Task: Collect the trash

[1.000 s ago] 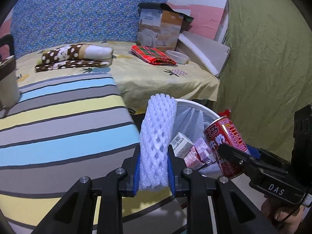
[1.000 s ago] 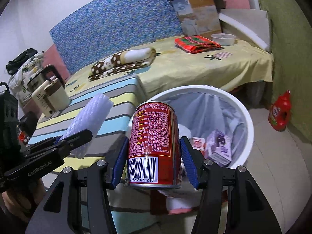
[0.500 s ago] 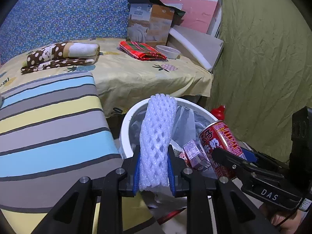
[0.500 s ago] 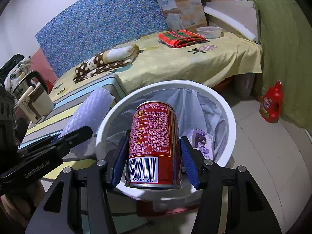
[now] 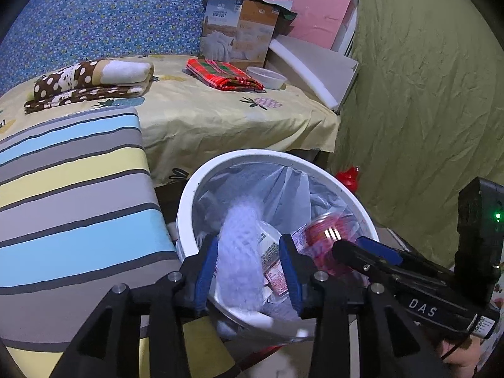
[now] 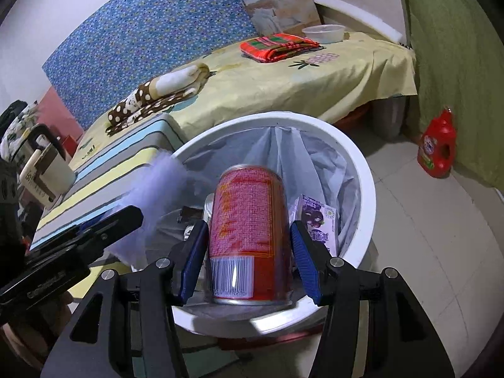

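A white bin (image 5: 252, 155) lined with a clear bag stands below both grippers. My left gripper (image 5: 247, 271) hangs over its near rim, jaws opening; the white foam net sleeve (image 5: 239, 252) is blurred and loose between them, with a gap beside it. In the right wrist view my right gripper (image 6: 249, 252) is over the same bin (image 6: 362, 163), jaws opening. The red drink can (image 6: 249, 220) is blurred between the blue pads (image 6: 304, 258), with gaps on both sides. The can (image 5: 324, 236) and the foam net (image 6: 157, 182) also show in each other's views.
Small drink cartons (image 6: 318, 220) lie in the bin. A striped cushion (image 5: 72, 189) is left of it, and a bed with a yellow sheet (image 5: 220, 116) behind. A red detergent bottle (image 6: 436, 148) stands on the tiled floor by a green curtain (image 5: 425, 94). A kettle (image 6: 44, 170) sits far left.
Both grippers moved forward and down over the bin. Their jaws have spread, and the foam net and the can, gripped firmly before, are now blurred and loose between the pads.
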{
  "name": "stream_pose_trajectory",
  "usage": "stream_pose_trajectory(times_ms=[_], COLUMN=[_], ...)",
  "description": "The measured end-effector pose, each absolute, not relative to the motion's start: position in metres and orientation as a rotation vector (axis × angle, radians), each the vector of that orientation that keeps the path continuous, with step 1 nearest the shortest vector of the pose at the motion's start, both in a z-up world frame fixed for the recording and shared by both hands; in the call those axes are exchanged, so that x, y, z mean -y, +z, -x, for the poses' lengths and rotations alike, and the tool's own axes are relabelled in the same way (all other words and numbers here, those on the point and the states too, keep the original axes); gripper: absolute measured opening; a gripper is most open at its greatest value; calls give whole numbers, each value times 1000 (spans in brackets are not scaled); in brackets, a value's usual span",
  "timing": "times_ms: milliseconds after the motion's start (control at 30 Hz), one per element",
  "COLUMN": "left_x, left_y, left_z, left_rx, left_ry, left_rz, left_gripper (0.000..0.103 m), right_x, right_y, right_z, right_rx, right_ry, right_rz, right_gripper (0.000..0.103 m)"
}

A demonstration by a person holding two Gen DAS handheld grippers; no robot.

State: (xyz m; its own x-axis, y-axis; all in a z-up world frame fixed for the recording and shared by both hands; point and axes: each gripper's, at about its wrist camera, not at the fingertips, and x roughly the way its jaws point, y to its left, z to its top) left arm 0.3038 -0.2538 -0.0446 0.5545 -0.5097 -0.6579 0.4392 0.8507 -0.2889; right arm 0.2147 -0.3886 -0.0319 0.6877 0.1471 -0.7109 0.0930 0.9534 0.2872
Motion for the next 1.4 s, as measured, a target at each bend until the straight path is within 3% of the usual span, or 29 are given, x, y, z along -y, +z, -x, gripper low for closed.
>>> stream_pose_trajectory(times_ms=[100,667,1400], left_x=[252,211,161], left_y=[-44,-11,-13], left_z=[-303,-228,-126], left_rx=[-806,-732,-701], left_ry=[-555,-472,-413], left_rz=[96,15,-16], left_gripper=[41,41,41], right_x=[391,365,317], right_y=[-25,2,5], right_z=[-209,-152,-88], right_rx=[-781,-730,-647], right_ry=[31,43,32], right_rz=[-320,-282,-104], right_gripper=[62,63,63])
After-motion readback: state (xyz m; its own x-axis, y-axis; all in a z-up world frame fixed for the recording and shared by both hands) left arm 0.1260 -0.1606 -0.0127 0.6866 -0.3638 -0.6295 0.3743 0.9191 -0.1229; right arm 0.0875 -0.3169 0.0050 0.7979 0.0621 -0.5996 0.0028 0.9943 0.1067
